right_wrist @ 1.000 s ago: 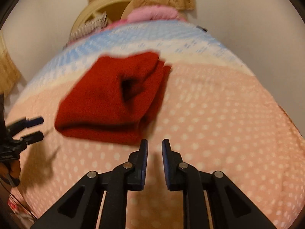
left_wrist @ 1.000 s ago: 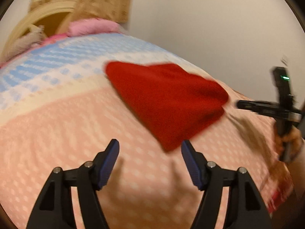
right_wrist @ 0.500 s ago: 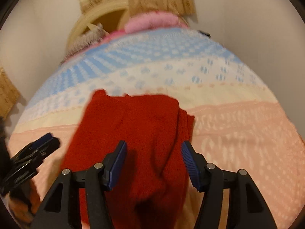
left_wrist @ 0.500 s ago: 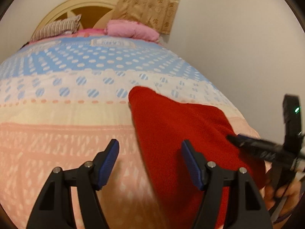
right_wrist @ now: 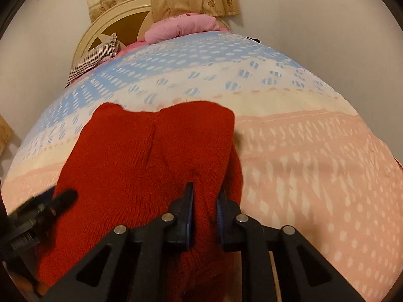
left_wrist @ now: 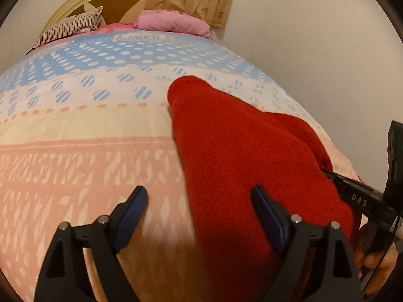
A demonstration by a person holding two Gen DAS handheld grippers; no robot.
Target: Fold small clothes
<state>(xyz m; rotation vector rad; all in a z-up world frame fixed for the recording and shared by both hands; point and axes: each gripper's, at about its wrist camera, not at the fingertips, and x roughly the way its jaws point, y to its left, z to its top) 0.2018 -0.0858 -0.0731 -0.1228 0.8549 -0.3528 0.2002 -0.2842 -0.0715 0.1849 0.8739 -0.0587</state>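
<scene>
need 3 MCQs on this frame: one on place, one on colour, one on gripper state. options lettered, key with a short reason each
1. Where does the knit garment lie?
A. on the patterned bedspread
B. on the pink pillow
C. on the floor

2. What colour is the garment?
A. blue
B. red
C. white

3. How do the two hand-held grippers stand?
A. both open
B. both shut on cloth
C. right hand-held gripper shut on the garment, left hand-held gripper open

Key:
1 A: the garment spreads over the bedspread, well short of the pillow at the headboard.
2 B: it is red all over in both views.
3 C: the right wrist view shows red knit pinched between the closed fingers; the left wrist view shows fingers wide apart, holding nothing.
</scene>
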